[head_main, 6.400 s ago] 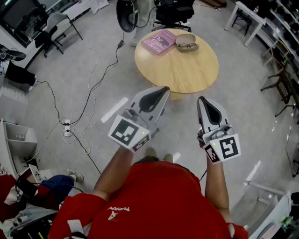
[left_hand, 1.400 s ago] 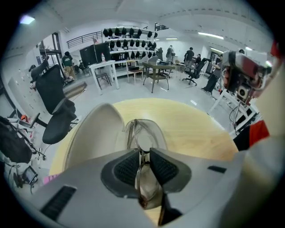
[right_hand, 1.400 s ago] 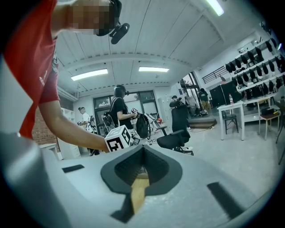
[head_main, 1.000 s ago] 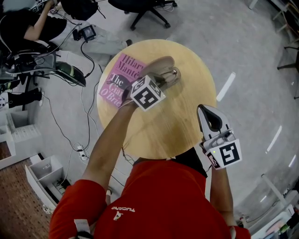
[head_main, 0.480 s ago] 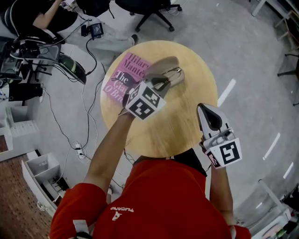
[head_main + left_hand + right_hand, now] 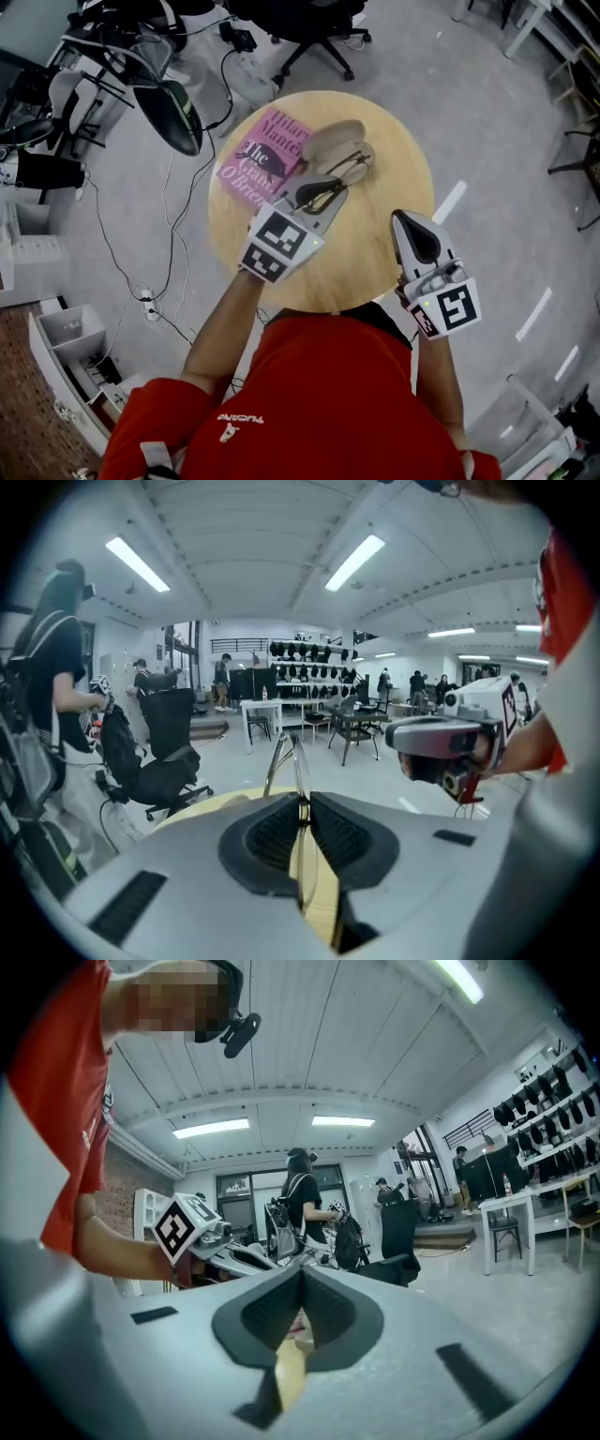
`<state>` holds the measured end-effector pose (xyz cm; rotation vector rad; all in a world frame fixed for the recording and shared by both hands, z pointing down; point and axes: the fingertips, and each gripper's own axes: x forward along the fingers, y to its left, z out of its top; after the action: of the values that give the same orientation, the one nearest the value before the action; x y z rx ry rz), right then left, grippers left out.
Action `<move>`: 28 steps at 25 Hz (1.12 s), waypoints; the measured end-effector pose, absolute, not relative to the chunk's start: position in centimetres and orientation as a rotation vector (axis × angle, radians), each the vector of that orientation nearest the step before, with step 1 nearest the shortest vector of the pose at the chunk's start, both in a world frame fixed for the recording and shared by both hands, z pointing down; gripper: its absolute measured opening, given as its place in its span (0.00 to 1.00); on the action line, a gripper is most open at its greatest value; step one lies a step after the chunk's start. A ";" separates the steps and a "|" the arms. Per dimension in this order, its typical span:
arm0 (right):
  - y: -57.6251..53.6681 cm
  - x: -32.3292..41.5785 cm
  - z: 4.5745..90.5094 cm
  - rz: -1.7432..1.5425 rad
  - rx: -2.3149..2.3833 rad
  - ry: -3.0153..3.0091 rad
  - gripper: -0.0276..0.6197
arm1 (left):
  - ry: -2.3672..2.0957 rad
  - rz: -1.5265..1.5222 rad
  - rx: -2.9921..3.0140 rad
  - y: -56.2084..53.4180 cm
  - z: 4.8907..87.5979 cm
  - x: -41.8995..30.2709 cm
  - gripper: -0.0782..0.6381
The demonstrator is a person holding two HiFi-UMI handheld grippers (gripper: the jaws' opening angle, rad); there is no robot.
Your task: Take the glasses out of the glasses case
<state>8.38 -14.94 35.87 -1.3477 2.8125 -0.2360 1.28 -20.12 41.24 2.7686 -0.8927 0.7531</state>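
my left gripper [image 6: 323, 190] has its jaws clamped on the glasses [image 6: 285, 761], over the desk [image 6: 375, 246] just at 7 o'clock of the glasses case [image 6: 330, 141]. a pink book [image 6: 265, 161] lies at the case's 9 o'clock. my right gripper [image 6: 413, 221] sits at the desk's 4 o'clock edge, jaws together on nothing.

A pink book [image 6: 265, 159] lies on the round table [image 6: 370, 230].
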 end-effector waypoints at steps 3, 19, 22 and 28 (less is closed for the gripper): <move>-13.5 7.7 35.2 -0.228 -1.331 2.814 0.05 | -0.933 0.643 2.760 -18.1 39.5 0.4 0.16; -10.5 4.4 33.7 -0.223 -1.224 2.837 0.05 | -0.964 0.432 2.736 -14.3 35.8 -1.6 0.16; -10.5 4.3 33.6 -0.216 -1.240 2.832 0.05 | -0.958 0.422 2.744 -14.3 35.9 -1.8 0.16; -10.4 4.8 33.4 -0.201 -1.274 2.844 0.05 | -0.935 0.425 2.748 -14.7 35.8 -1.5 0.16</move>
<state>4.77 -10.42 33.43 -1.2740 2.8437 -0.2011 -1.48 -14.67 35.81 2.7475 -0.9352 0.4249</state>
